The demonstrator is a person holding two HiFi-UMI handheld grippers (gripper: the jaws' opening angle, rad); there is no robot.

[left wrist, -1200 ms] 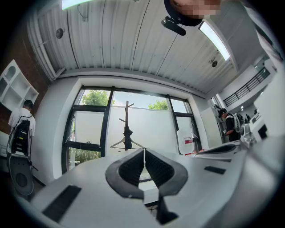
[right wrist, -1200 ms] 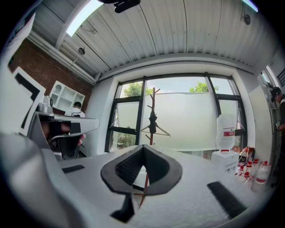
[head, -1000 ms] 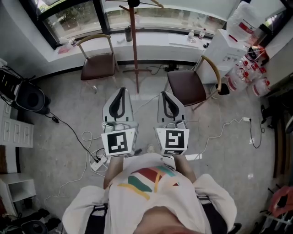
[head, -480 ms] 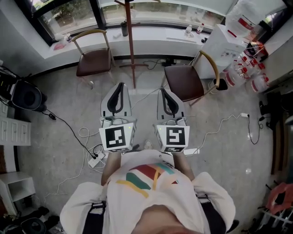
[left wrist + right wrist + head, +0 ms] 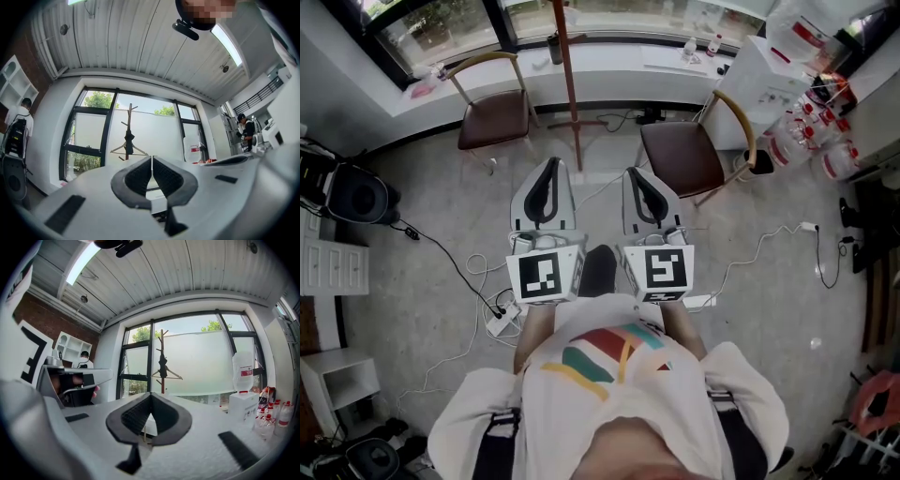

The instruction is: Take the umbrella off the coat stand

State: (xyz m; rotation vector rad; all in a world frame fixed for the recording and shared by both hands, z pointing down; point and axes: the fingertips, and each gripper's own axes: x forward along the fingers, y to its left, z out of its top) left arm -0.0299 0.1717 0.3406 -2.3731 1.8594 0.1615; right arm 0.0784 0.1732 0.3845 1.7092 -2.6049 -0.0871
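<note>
Left gripper (image 5: pixel 550 164) and right gripper (image 5: pixel 634 173) are both closed on nothing, side by side; ahead stands the coat stand (image 5: pixel 563 66); a dark folded umbrella (image 5: pixel 129 139) hangs on it.

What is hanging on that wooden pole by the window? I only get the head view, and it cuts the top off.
Observer: The left gripper view shows the whole coat stand. A dark folded umbrella hangs high on its pole.
Operator: Anything else on it?
Observer: Yes, a clothes hanger hangs just below the umbrella. The right gripper view shows it too.
Operator: Are those two claws holding anything?
Observer: No. In their own views the left gripper and the right gripper each have their jaws together with nothing between them, well short of the stand.
</note>
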